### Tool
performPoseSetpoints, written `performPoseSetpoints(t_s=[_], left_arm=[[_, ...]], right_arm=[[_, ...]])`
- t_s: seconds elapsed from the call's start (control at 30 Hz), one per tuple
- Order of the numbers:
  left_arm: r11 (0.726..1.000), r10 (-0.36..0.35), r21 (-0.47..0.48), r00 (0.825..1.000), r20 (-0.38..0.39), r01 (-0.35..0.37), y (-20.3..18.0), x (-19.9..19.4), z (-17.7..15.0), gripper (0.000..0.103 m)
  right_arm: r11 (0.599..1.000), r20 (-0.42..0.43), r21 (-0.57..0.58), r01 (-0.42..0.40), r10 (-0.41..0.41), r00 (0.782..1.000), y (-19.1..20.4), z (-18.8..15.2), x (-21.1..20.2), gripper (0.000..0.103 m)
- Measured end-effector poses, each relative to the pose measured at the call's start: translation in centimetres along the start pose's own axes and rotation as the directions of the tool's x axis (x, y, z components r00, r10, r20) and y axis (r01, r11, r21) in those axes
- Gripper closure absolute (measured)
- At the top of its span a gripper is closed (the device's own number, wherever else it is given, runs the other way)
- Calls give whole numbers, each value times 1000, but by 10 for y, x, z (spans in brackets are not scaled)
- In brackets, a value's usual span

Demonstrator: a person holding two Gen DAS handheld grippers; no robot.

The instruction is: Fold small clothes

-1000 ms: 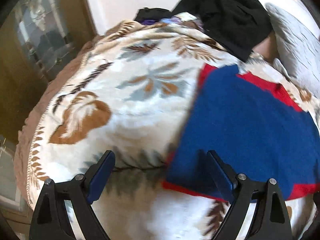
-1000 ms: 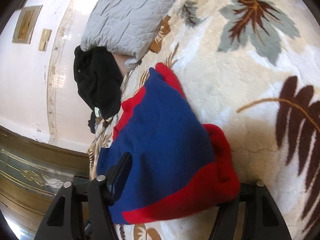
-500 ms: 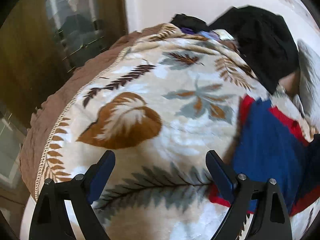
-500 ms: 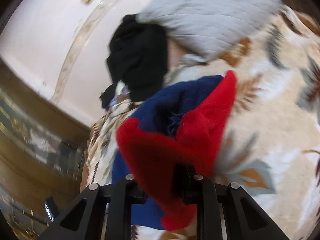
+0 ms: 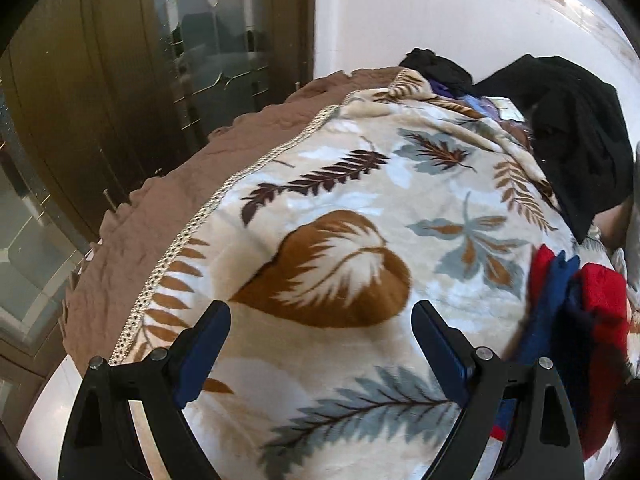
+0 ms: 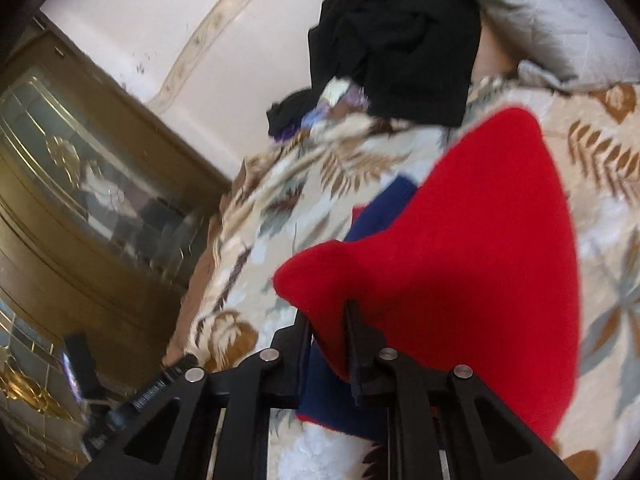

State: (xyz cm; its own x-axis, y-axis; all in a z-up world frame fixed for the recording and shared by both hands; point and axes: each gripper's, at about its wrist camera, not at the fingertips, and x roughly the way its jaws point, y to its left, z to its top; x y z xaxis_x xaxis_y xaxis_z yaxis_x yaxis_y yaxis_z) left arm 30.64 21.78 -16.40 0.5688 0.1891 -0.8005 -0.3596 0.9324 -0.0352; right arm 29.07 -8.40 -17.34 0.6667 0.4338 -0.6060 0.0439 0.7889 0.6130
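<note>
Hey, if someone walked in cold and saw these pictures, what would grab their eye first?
The red and blue knit garment, pinched in the right claw and lifted off the leaf-print blanket, fills the right wrist view. Behind it, a black garment is heaped beside a gray quilted pillow. The left claw hangs open over the blanket.

A bed carries everything, spread with a cream blanket (image 5: 360, 208) printed with brown and grey-blue leaves, its braided edge running along a brown cover (image 5: 168, 208) to the left of the left gripper. Ahead of that gripper and to its right, black clothes (image 5: 576, 132) lie heaped at the far end of the blanket beside a grey quilted pillow (image 6: 560, 20). A red and blue knitted garment (image 5: 560, 312) rests partly on the blanket at the right, bunched up.
</note>
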Motion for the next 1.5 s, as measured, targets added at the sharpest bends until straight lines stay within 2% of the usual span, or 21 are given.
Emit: performPoseSetpoints(t_s=[0.13,0.23,0.4,0.43,0.47,0.5,0.53,0.63,0.8,0.93,0.97,1.03,1.07,1.13,1.17,1.2,1.3,1.33,1.37,1.43,1.5], left_arm=[[999,-37,23,999,-1,37,-1,0,-1,11],[996,-79,30,996,-26,80,-8,3,-2,11],[996,-76,47,996,-43,78,-17,5,-5,11],[996,-74,46,996,-44,76,-16,6,-5,11],[996,-73,43,996,-44,75,-15,6,-5,11],[997,-71,39,997,-44,72,-14,6,-5,11],[997,-70,35,997,-45,72,-13,6,-5,11],[996,-79,29,996,-51,81,-12,7,-5,11],[995,-94,34,994,-56,96,-13,6,-5,11],[995,-96,22,994,-59,97,-9,6,-5,11],[995,-98,18,993,-60,99,-9,7,-4,11],[995,-100,14,993,-59,101,-8,6,-4,11],[995,-101,15,993,-58,102,-8,6,-4,11],[994,-107,18,993,-56,108,-9,5,-4,11],[994,-109,21,993,-55,110,-10,4,-4,11],[994,-109,24,993,-54,110,-11,4,-4,11],[993,-112,27,992,-56,113,-15,5,-4,11],[993,-113,29,992,-57,115,-16,5,-4,11],[993,-114,35,992,-56,116,-18,4,-4,11],[992,-114,47,992,-51,117,-19,2,-5,11],[992,-110,49,993,-49,112,-19,2,-6,11]], right_arm=[[1000,-42,-4,-3,3,999,-15,-17,3,85],[1000,-54,-1,-29,29,998,-25,-15,1,85],[989,-74,-135,51,-62,995,-12,-7,-15,73],[978,-47,-190,91,-102,994,-6,-7,-22,60],[963,-17,-239,125,-133,991,-1,-9,-28,27],[949,20,-283,141,-141,990,3,-11,-35,16],[934,68,-323,155,-140,988,8,-14,-43,11],[888,140,-401,227,-185,973,18,-20,-47,11],[805,86,-513,299,-299,950,25,-33,-18,11],[678,141,-608,412,-419,897,30,-43,7,11],[631,179,-627,456,-453,873,31,-43,13,11],[577,245,-628,522,-491,836,32,-39,18,14],[584,266,-602,545,-497,826,28,-31,18,14],[660,251,-498,562,-511,822,14,-11,12,14],[709,218,-432,558,-518,827,2,1,10,14],[736,187,-383,559,-530,827,-10,10,11,14],[736,165,-399,547,-529,832,-21,18,20,13],[738,168,-404,540,-520,837,-22,20,21,18],[760,160,-391,519,-498,852,-24,24,19,27],[828,125,-326,457,-442,888,-27,33,7,60],[889,75,-243,388,-381,921,-33,41,-2,68]])
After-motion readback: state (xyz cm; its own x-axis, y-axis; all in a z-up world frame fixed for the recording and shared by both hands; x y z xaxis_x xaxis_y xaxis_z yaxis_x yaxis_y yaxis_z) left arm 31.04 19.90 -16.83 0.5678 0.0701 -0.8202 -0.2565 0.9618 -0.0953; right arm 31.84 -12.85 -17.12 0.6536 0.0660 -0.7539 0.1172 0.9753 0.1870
